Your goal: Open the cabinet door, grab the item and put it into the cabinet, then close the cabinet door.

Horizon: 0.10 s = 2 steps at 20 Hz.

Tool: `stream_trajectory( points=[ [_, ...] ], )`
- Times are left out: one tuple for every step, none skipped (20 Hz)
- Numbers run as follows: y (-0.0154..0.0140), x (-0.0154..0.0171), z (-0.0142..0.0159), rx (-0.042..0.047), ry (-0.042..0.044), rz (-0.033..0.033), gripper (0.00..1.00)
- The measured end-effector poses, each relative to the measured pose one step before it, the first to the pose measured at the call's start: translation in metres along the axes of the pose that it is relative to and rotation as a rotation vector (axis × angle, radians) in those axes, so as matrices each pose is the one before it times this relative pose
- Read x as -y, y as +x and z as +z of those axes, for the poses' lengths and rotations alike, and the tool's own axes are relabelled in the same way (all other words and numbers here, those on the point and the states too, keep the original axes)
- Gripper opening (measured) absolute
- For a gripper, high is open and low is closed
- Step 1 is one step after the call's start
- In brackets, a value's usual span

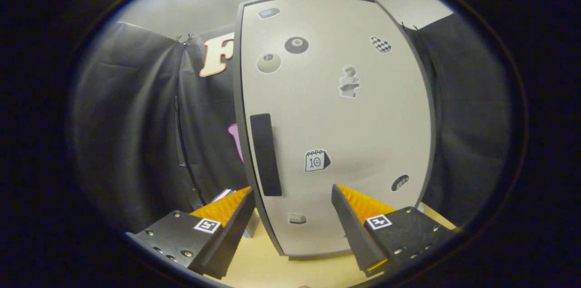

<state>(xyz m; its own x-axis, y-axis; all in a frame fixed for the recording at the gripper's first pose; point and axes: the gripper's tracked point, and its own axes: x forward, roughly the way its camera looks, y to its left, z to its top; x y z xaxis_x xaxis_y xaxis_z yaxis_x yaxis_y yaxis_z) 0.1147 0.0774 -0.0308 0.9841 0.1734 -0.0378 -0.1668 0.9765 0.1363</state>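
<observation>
**Q:** How does the cabinet (336, 124) stand, and where is the gripper (290, 201) relative to it?

**A:** The cabinet rests upright on a pale wooden table (268, 270). Its door (363, 120), a light panel bearing several stickers, lies flush in its dark frame, so it appears closed. A dark vertical handle (266, 155) sits along the door's left side. The gripper faces the door squarely, fingers spread wide with nothing between them. The lower left edge of the cabinet falls in the gap between the fingers, with the handle just ahead of and above the left finger (227, 208).

**Q:** Why is it held so?

**A:** As a judgement: the wide opening and the position near the handle suit either taking hold of the handle or having let go of it. A closed door fits both a cabinet yet to be loaded and one already shut again.

**Q:** What does the cabinet contain, and where is the item?

**A:** The closed door hides the interior, so its contents cannot be told. A small pale object (223, 196) shows just beyond the left finger, beside the cabinet's left edge; whether it is the task's item cannot be settled. The gripper carries nothing.
</observation>
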Motion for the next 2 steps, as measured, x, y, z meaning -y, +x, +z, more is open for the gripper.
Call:
stream_trajectory(
  points=[
    [-0.01562,0.00627,-0.00084,0.00099,-0.02169,-0.01961,1.00],
    [-0.01510,0.00657,0.00106,0.00191,-0.02231,-0.01816,1.00]
  ],
)
